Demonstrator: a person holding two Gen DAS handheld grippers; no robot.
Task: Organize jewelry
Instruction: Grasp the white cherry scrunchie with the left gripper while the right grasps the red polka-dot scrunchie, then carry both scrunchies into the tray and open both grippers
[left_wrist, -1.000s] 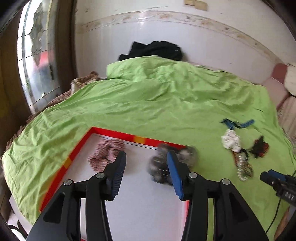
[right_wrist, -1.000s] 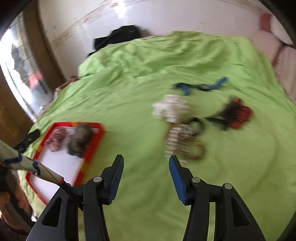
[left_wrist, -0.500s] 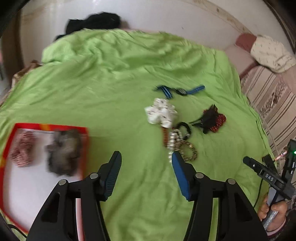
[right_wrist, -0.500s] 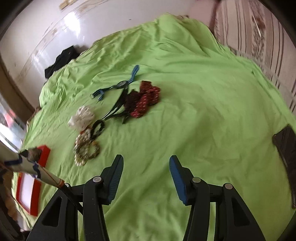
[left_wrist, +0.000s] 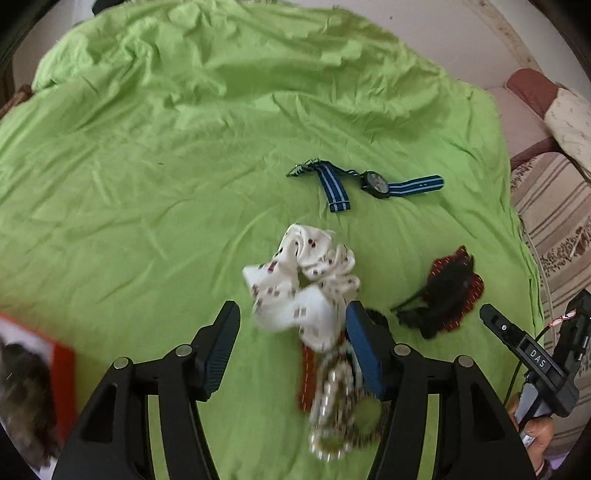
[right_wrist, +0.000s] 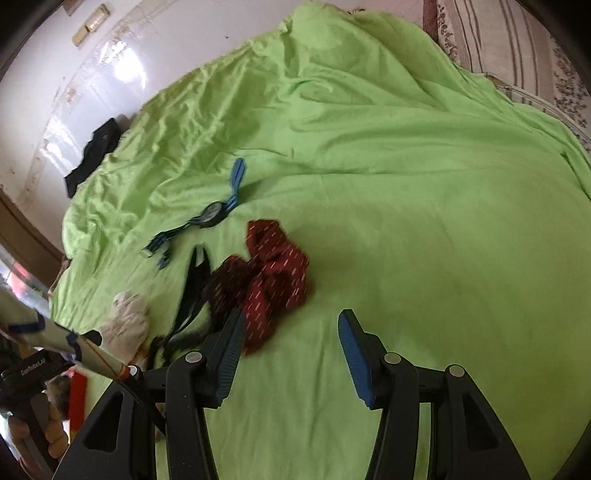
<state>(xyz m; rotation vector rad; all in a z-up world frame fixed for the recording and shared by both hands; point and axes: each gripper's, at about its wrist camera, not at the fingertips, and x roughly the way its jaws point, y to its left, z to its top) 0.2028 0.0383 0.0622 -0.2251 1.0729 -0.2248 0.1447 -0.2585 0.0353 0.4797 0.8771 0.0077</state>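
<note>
Over the bed: green sheet (left_wrist: 155, 155) spread wide and rumpled, all the jewelry lying loose on it.
Left gripper (left_wrist: 291, 347): hovering above the white scrunchie, jaws apart and just been widening, nothing pressed between the pads; the scrunchie's lower edge sits in the gap, untouched as far as I can see.
White scrunchie (left_wrist: 303, 284): cream fabric with small dark prints, bunched in the middle of the sheet.
Beaded bracelets (left_wrist: 336, 398): a blurred heap just below the scrunchie, pearl-like beads and a red strip, partly behind the left gripper's blue right finger (left_wrist: 364, 354).
Watch (left_wrist: 375, 182): dark face with blue striped strap, laid out beyond the scrunchie, well apart from it.
Red and black scrunchie (left_wrist: 448, 291): to the right of the white one, with a black band trailing from it.
Right gripper (right_wrist: 290, 347): jaws apart, only bare sheet between them; its left finger (right_wrist: 231, 347) overlaps the edge of the red and black scrunchie in this view, contact I cannot tell.
Tray (left_wrist: 62, 373): red rim at the left edge of the left view, a blurred grey furry piece (left_wrist: 22, 387) lying in it.
Background: dark garment (right_wrist: 94, 155) at the head of the bed against the wall; striped bedding (left_wrist: 550, 206) at the right side.
</note>
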